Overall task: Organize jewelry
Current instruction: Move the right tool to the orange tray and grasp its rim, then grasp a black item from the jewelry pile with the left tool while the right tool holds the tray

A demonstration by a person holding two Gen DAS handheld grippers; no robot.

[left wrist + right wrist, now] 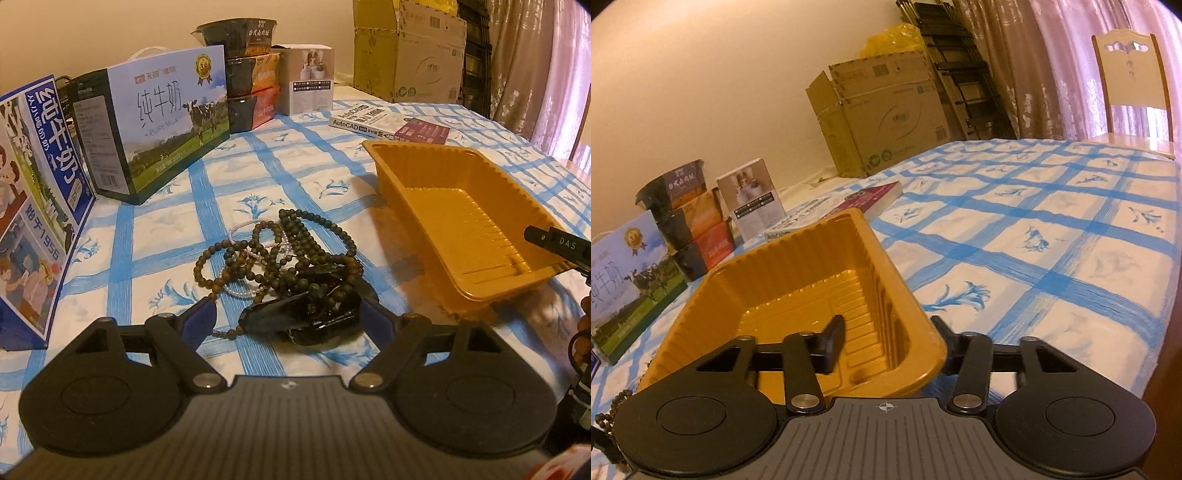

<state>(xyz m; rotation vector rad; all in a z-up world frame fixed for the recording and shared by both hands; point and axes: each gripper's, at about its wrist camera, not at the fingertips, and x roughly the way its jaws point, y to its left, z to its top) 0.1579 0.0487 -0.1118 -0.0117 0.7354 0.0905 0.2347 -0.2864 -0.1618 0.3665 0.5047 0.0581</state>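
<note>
Left gripper [291, 317] is hanging wide open over a tangle of beads [280, 254], its blue-padded fingers [201, 317] standing either side of the heap's near end, where a dark glossy piece [303, 317] lies; nothing is being held yet. Right gripper [886, 332] is straddling the near corner wall of a yellow tray [798, 291], one finger inside and the other outside the rim, jaws partly closed; whether the pads are actually pinching the plastic is impossible to tell, since the outer finger is half hidden behind the corner. By the look of it, the tray is being steadied just beside the heap so the beads need only a short trip across the blue-checked bench [258, 166].

From the left wrist, the whole pile is showing: brown strands looped over a pale, pearl-like strand [240, 230], with the tray's floor bare and the tip of the right gripper poking in at its near end. From the right wrist, the pile is almost out of sight, only a few beads peeking in at the lower left edge, but the straddle on the tray corner is showing plainly. Milk cartons [162, 122], stacked boxes and a book [388, 123] are lining the far side, well apart from the work.
</note>
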